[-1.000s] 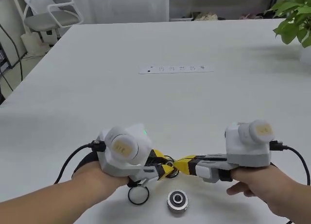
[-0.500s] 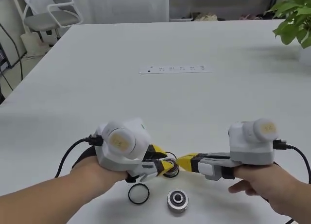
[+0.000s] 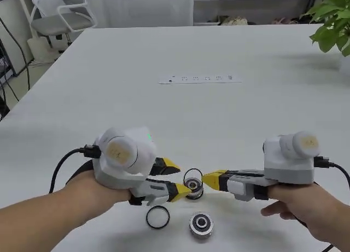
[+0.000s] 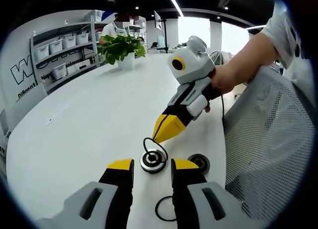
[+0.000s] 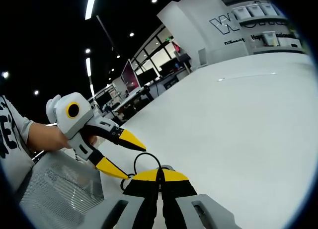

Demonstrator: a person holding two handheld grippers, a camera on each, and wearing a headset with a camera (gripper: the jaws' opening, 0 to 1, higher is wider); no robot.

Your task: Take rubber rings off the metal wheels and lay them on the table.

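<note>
A metal wheel (image 3: 193,188) (image 4: 153,161) rests on the white table (image 3: 180,121) just ahead of my left gripper (image 3: 176,178) (image 4: 152,172), whose yellow jaws stand open on either side of it. My right gripper (image 3: 208,180) (image 5: 159,176) is shut on a black rubber ring (image 3: 192,174) (image 4: 149,142) (image 5: 145,162); the ring loops up from the wheel's top edge. Nearer me lie a loose rubber ring (image 3: 157,216) (image 4: 164,209) and a second metal wheel (image 3: 200,223) (image 4: 198,163). In the right gripper view the left gripper (image 5: 119,154) shows with its jaws apart.
A white power strip (image 3: 199,78) lies mid-table. A potted plant (image 3: 331,22) stands at the far right corner, and chairs (image 3: 54,14) stand beyond the far edge. A grey mesh chair back (image 4: 268,139) is close behind the near table edge.
My left gripper has opened and let go of the wheel, drawing back slightly left. The right gripper has pulled the ring up off the wheel's rim. The head camera shifted slightly.
</note>
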